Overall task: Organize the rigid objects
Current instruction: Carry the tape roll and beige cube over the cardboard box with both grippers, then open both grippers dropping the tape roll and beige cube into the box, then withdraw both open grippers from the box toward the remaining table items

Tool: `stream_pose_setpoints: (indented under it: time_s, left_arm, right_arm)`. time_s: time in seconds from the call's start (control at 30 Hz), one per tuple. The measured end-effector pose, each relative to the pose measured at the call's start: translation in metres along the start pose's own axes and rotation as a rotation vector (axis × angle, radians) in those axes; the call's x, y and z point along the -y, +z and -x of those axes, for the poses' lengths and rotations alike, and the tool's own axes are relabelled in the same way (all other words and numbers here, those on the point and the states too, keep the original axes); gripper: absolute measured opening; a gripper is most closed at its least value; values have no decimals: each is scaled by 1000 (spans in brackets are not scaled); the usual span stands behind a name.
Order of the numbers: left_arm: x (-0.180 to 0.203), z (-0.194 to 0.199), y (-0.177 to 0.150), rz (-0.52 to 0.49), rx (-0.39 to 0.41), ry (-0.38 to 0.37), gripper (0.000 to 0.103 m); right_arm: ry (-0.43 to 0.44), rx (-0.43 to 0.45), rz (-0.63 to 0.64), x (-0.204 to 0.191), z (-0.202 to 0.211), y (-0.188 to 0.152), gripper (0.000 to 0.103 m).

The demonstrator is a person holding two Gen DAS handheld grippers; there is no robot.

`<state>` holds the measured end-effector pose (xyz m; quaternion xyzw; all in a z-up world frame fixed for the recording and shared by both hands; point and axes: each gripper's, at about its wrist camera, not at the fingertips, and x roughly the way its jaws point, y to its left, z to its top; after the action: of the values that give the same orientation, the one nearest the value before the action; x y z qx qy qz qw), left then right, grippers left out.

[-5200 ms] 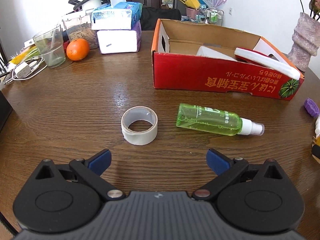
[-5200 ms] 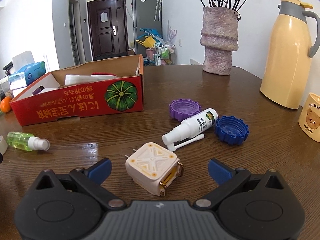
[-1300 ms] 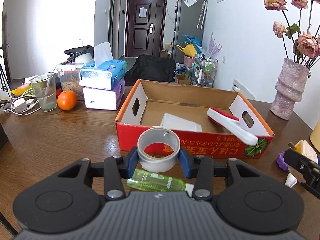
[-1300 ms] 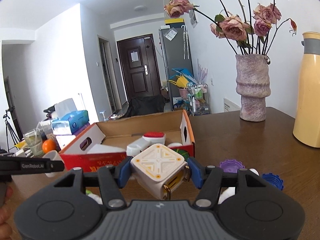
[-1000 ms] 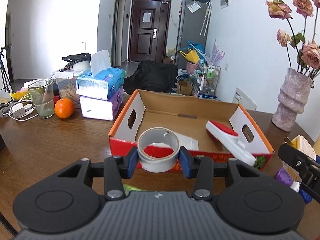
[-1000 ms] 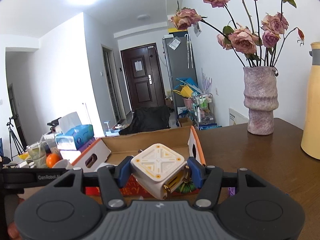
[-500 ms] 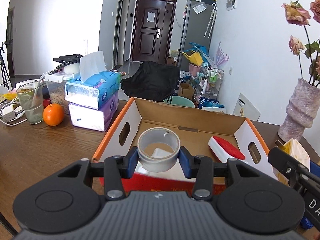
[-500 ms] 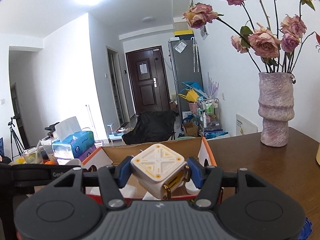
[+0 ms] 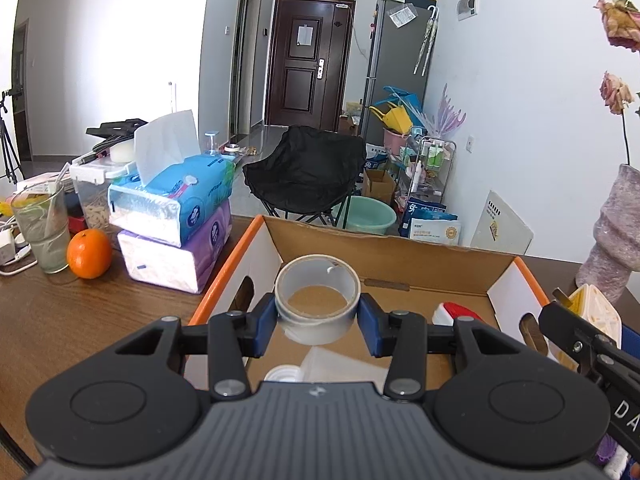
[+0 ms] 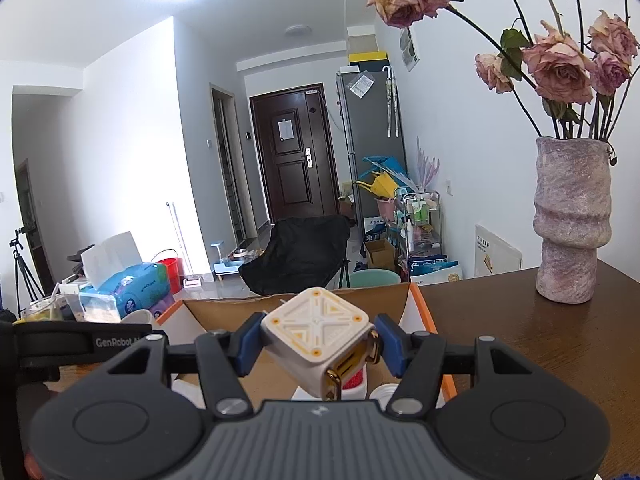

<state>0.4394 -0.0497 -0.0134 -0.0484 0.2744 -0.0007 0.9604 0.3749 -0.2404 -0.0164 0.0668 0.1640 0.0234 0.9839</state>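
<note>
I have my left gripper (image 9: 318, 318) clamped on one roll of tape (image 9: 318, 298) and my right gripper (image 10: 318, 346) clamped on one cube-shaped plug adapter (image 10: 316, 338), both held above the open cardboard box (image 9: 400, 252). I judge this mid-task: neither piece is released yet. Inside the box I count one red-and-white item (image 9: 450, 314), one white cap (image 9: 282, 373) and one pale flat piece (image 9: 344, 364); other loose things I cannot see.
</note>
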Motion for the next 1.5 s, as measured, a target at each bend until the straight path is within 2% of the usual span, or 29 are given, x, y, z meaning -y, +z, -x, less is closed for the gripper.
stream_pose_setpoints:
  time_s: [0.6, 0.77, 0.83, 0.87, 0.9, 0.97, 1.03, 1.2, 1.5]
  left_arm:
    - [-2, -51, 19, -40, -42, 22, 44]
    - [-4, -60, 18, -55, -79, 9, 46]
    - [-6, -61, 17, -55, -85, 6, 54]
    - [-7, -61, 17, -56, -81, 13, 70]
    - [-7, -60, 17, -57, -73, 28, 87]
    - [-9, -56, 17, -59, -48, 42, 93]
    - [-11, -54, 18, -50, -46, 35, 102]
    - [-12, -53, 20, -48, -41, 40, 103]
    - [-11, -53, 20, -49, -45, 43, 103]
  right_arm:
    - [9, -62, 51, 0, -55, 9, 59]
    - [12, -107, 76, -1, -64, 6, 59]
    - [6, -113, 79, 0, -65, 5, 59]
    - [-1, -108, 78, 0, -64, 6, 59]
    - [-7, -105, 75, 1, -62, 7, 65]
    - [-24, -86, 66, 3, -57, 9, 94]
    - [-50, -65, 60, 6, -53, 10, 103]
    - [-56, -75, 18, 16, -55, 13, 103]
    - [-65, -70, 21, 16, -53, 14, 103]
